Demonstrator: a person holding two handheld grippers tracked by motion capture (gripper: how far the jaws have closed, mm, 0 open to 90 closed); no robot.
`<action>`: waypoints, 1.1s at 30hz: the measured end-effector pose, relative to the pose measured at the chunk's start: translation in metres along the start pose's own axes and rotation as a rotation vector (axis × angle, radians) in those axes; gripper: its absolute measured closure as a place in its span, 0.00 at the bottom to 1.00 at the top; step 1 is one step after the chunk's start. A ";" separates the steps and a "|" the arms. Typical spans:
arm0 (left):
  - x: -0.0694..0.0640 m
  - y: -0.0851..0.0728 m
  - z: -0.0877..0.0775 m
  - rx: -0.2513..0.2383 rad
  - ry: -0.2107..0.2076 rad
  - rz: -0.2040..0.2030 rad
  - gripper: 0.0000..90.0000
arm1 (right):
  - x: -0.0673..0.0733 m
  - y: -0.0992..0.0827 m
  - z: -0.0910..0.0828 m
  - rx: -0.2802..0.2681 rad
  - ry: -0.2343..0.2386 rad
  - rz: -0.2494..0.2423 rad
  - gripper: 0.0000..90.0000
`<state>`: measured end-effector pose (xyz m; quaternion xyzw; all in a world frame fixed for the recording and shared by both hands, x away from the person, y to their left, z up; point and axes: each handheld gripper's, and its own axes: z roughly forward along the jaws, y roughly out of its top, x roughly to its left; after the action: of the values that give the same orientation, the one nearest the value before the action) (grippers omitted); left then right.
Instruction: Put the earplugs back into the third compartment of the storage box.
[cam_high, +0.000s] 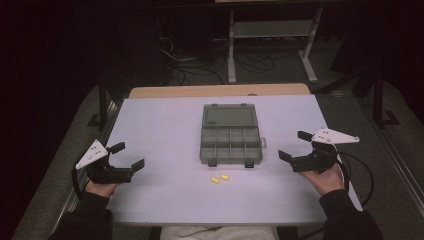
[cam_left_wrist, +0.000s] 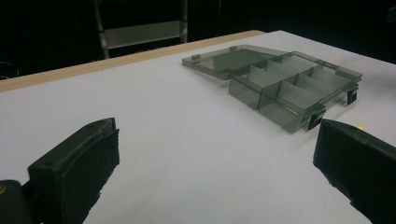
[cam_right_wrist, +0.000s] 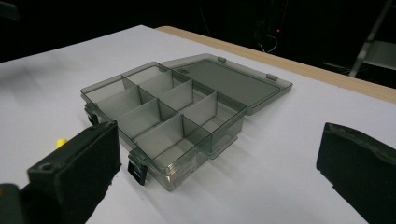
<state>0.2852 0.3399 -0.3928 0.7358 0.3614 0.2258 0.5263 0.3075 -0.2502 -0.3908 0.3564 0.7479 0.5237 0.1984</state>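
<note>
**Both grippers empty, yellow pieces waiting**

White table (cam_high: 165, 200), dark room behind; left gripper (cam_high: 129, 156) and right gripper (cam_high: 295, 145) both spread wide, holding nothing; two yellow pieces (cam_high: 220, 178) lie loose just in front of the open compartment box (cam_high: 231, 145); likely next: come straight down, pinch one piece, then drop it in a near compartment.

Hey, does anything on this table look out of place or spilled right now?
Two small yellow pieces lie loose on the white table, just in front of the open grey compartment box, whose compartments look empty. Otherwise nothing stands out: the box sits square with its lid laid back flat, and both tools are open, off to the sides.
</note>
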 end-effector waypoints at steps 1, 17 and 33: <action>0.000 0.000 0.000 -0.001 0.000 0.000 0.00 | 0.000 0.000 0.000 0.001 0.002 0.002 0.00; -0.001 0.000 0.000 0.003 0.005 0.004 0.00 | 0.002 0.001 0.001 0.039 0.011 0.005 0.00; -0.002 0.000 -0.001 0.000 0.005 0.007 0.00 | 0.017 0.016 0.014 0.122 0.046 -0.036 0.00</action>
<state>0.2833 0.3394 -0.3923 0.7364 0.3601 0.2298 0.5246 0.3109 -0.2256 -0.3803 0.3424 0.7891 0.4814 0.1685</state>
